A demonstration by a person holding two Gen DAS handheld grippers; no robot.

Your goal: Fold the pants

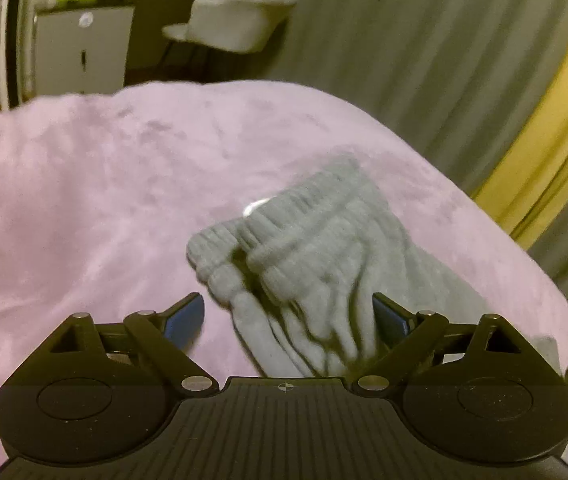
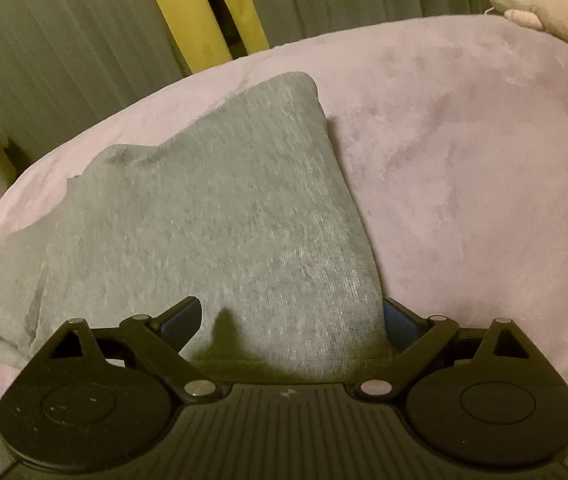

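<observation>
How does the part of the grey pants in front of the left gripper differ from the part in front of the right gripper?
In front of the left gripper, the pants show a ribbed, gathered band, bunched into deep wrinkles. In front of the right gripper, the pants show plain knit, lying flat and smooth with a straight edge. Both parts are grey, rest on the pink blanket, and lie between wide-open jaws that grip nothing.

A bed [image 1: 83, 200] under a pink plush blanket [image 2: 464, 160] is carrying grey pants [image 2: 211, 208], which are lying flat and folded on it. In the left wrist view their ribbed waistband [image 1: 296, 232] is sitting bunched on the blanket near the bed's edge. A pale plush toy [image 2: 544, 4] is resting at the far right corner
</observation>
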